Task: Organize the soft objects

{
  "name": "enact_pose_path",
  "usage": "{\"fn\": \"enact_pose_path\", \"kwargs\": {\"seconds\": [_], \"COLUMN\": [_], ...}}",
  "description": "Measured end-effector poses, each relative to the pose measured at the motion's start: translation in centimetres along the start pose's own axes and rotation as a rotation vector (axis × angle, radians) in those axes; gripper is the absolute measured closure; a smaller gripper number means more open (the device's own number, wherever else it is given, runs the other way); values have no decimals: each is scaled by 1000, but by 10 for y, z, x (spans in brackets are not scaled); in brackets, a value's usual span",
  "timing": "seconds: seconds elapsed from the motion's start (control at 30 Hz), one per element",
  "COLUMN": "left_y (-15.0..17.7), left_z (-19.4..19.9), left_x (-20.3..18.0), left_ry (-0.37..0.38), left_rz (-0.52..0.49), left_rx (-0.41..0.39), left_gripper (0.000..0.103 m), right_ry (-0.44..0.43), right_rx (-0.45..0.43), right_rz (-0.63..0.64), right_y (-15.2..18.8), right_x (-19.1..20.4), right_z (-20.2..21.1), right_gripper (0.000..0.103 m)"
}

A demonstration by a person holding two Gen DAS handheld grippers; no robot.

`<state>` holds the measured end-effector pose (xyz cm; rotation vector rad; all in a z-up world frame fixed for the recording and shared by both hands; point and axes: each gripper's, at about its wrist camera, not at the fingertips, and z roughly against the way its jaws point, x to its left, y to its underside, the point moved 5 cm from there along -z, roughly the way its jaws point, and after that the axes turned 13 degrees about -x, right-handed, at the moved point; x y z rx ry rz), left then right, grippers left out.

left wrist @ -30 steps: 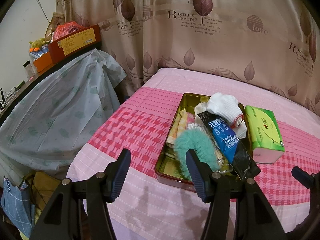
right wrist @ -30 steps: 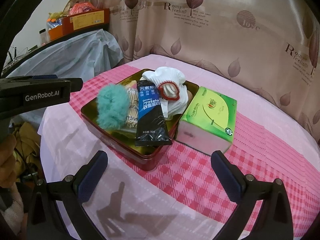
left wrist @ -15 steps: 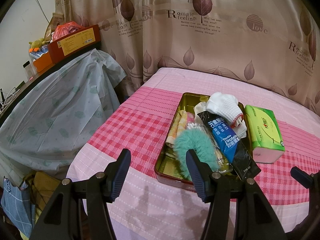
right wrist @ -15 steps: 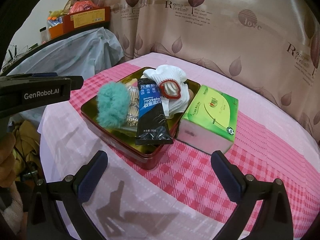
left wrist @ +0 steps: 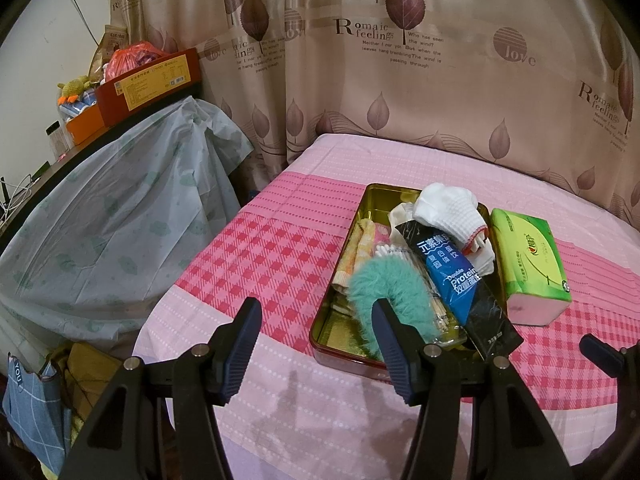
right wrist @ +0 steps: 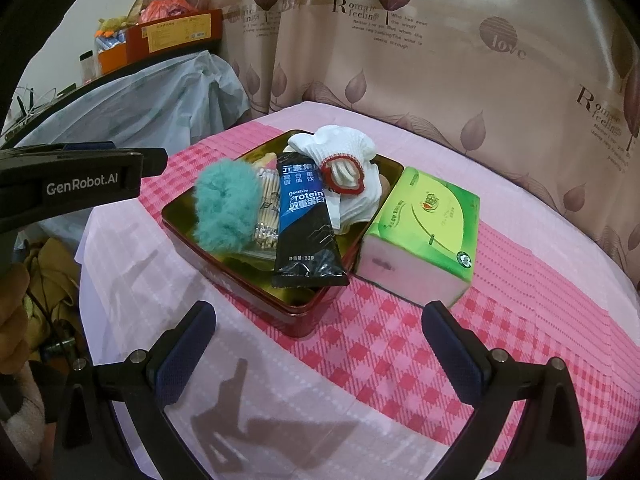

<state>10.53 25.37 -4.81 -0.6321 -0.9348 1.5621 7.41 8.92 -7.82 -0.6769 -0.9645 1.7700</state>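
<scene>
A red tin tray with a gold inside (left wrist: 340, 332) (right wrist: 296, 316) sits on the pink checked tablecloth. In it lie a fluffy teal scrunchie (left wrist: 384, 284) (right wrist: 226, 208), a black and blue protein sachet (left wrist: 460, 280) (right wrist: 306, 220), white gloves with red cuffs (left wrist: 448, 212) (right wrist: 344, 160), a pack of cotton swabs (right wrist: 268, 208) and a yellow cloth (left wrist: 360, 248). A green tissue pack (left wrist: 528, 264) (right wrist: 424, 220) lies against the tray's right side. My left gripper (left wrist: 316, 344) hovers open before the tray's near left corner. My right gripper (right wrist: 320, 348) is open, empty, just short of the tray's near corner.
A leaf-print curtain (left wrist: 400, 60) hangs behind the table. At the left, a pale plastic sheet (left wrist: 120, 208) covers furniture, with red and orange boxes (left wrist: 152, 84) on top. Bags (left wrist: 36, 396) sit on the floor by the table's left edge.
Both grippers have crept slightly toward the tray. Nothing on the table has moved, and both stay open.
</scene>
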Motion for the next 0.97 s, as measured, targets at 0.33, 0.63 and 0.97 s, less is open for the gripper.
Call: {"fn": "enact_pose_path", "kwargs": {"seconds": [0.33,0.63,0.97], "left_y": [0,3,4], "left_z": [0,1,5], "left_x": [0,-2,-3], "left_ry": [0,12,20], "left_rz": [-1,-8,-22], "left_rx": [0,-5,-14], "left_gripper": [44,44,44], "right_ry": [-3,-3,-6], "right_rx": [2,3,-11], "right_rz": [3,2,7], "right_y": [2,1,-6], "right_x": [2,2,1], "right_z": [2,1,6], "right_gripper": [1,1,1]}}
